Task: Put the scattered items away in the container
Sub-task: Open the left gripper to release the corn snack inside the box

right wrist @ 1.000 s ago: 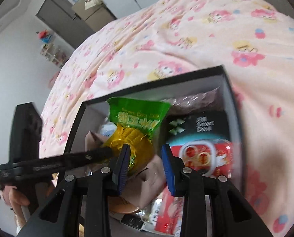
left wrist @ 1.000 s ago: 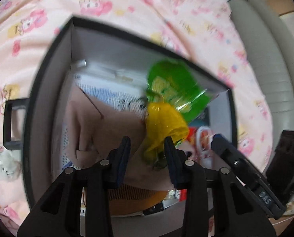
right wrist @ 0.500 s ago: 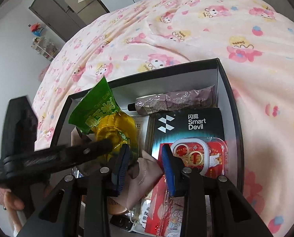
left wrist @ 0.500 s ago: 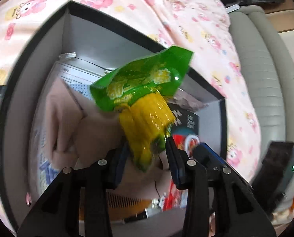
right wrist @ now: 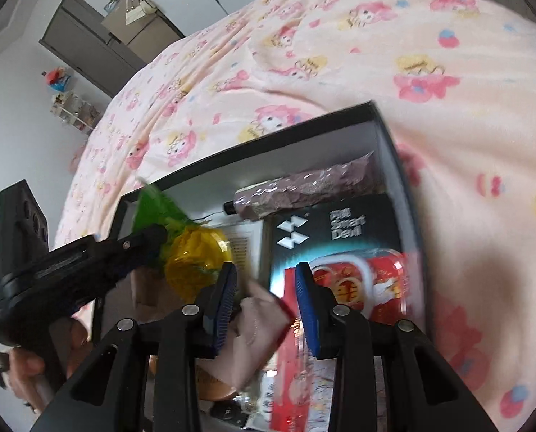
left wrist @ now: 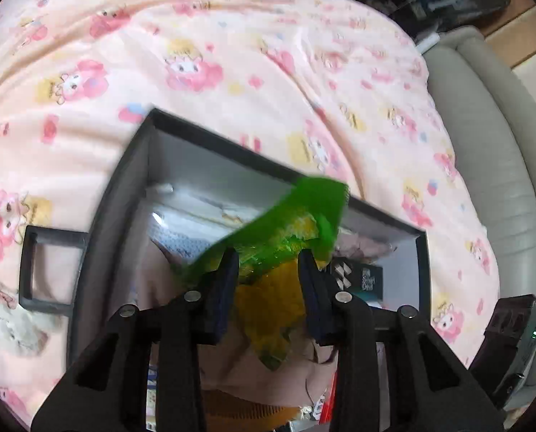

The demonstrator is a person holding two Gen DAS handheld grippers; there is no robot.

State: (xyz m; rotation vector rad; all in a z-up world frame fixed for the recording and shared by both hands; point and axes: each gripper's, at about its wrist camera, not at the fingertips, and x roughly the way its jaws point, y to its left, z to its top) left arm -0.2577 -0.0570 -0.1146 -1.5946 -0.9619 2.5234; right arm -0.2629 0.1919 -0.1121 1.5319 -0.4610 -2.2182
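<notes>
Green corn packet point(left wrist: 278, 252) raised from box point(left wrist: 124, 187), left claw point(left wrist: 268, 280) closing on it, right claw point(right wrist: 264, 288) narrowly parted, empty

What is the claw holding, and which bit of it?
The left gripper, its jaws closing, holds the corn snack bag around its middle, over the box. The right gripper holds nothing.

The green and yellow corn snack bag point(left wrist: 278, 270) was between the left jaws, which were closing, its green end sticking out past the tips. The dark open box point(left wrist: 210, 140) lay under both jaws on the bed. In it, a black package point(right wrist: 340, 226) lay just beyond the right jaws.
</notes>
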